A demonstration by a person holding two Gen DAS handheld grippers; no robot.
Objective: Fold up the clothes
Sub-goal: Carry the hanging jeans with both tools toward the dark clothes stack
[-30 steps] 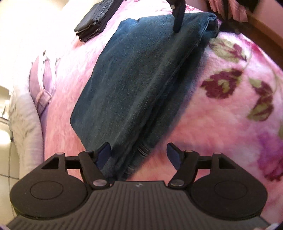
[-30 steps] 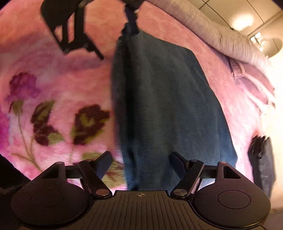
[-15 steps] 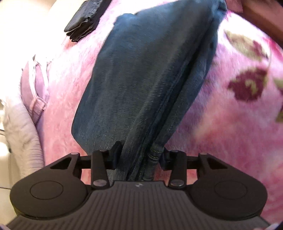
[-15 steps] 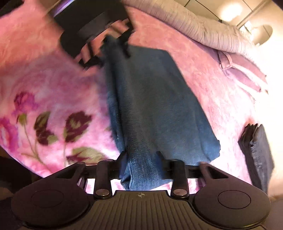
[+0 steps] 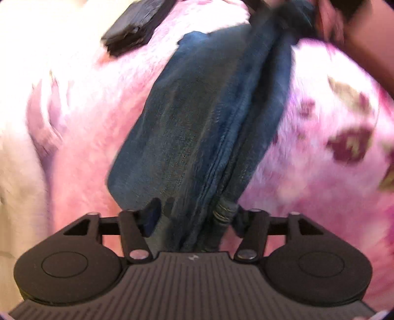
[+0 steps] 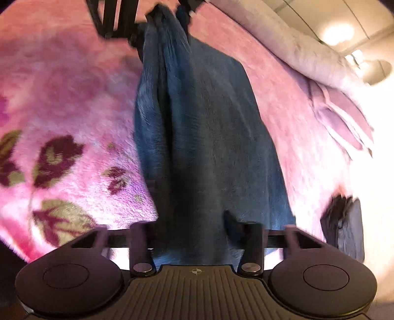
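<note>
Two black ribbed plastic grippers each hold one end of a single pair of blue jeans [image 5: 197, 128], folded lengthwise into a long band of thick, grainy denim that stretches between them over a bed. In the left wrist view, nearest the camera, the left gripper [image 5: 197, 216] has the bunched denim between its two fingers, with stacked seams and a ridged hem showing by the right finger; its jaws are opening, and the cloth fills the gap between the pads. The jeans run away from it, widening in the middle and narrowing to a gathered end at the far top, where the right gripper shows only as a dark blur. In the right wrist view the right gripper [image 6: 189, 225] has the other end of the jeans [image 6: 209, 137] between its fingers; its jaws are closing on the cloth, which passes between both pads. At the far end of that view the left gripper [image 6: 157, 17] grips the pinched, pleated end. Under the jeans lies one fluffy pink blanket [image 5: 320, 123] with dark maroon flowers and olive leaves. Beyond it, one flat stack of dark folded clothes [image 5: 135, 27] sits far left in the left view, near right [image 6: 344, 226] in the right view. One pale mauve garment [image 6: 344, 115] and one long grey ribbed bolster [image 6: 283, 44] lie along the far edge.
</note>
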